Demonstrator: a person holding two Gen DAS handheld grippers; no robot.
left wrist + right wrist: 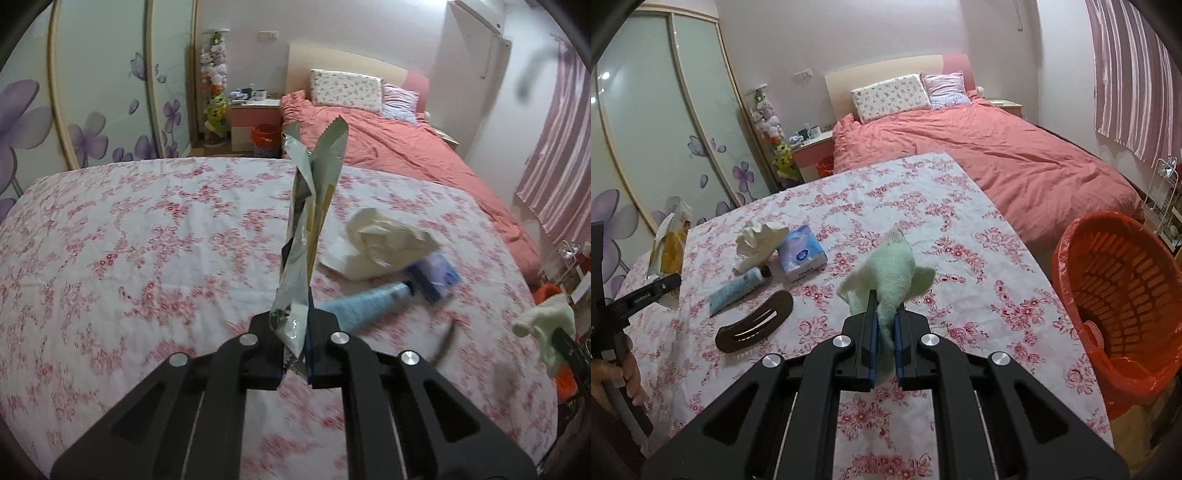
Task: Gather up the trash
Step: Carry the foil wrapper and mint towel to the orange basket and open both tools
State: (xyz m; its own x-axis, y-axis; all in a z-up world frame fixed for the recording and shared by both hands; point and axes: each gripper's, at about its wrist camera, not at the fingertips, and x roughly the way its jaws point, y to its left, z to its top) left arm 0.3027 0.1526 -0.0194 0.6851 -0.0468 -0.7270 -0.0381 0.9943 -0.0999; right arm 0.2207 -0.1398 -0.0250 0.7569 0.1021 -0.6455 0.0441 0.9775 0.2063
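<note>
We held a wrapper (308, 221) in the left tool (295, 354) and a green cloth (894, 273) in the right tool (885, 354); either, probably thinly pinched, could slip short of the orange bin (1108, 291).

Both tools (293, 345) (885, 339) are matte black linkages with silver rivets and blue pads.

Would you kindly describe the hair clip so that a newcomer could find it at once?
Start at the table with the floral tablecloth, in front of the pink bed. Near its left side lie a crumpled tissue, a tissue pack and a blue tube. The hair clip lies nearest the camera, the only dark brown, curved item.
</note>
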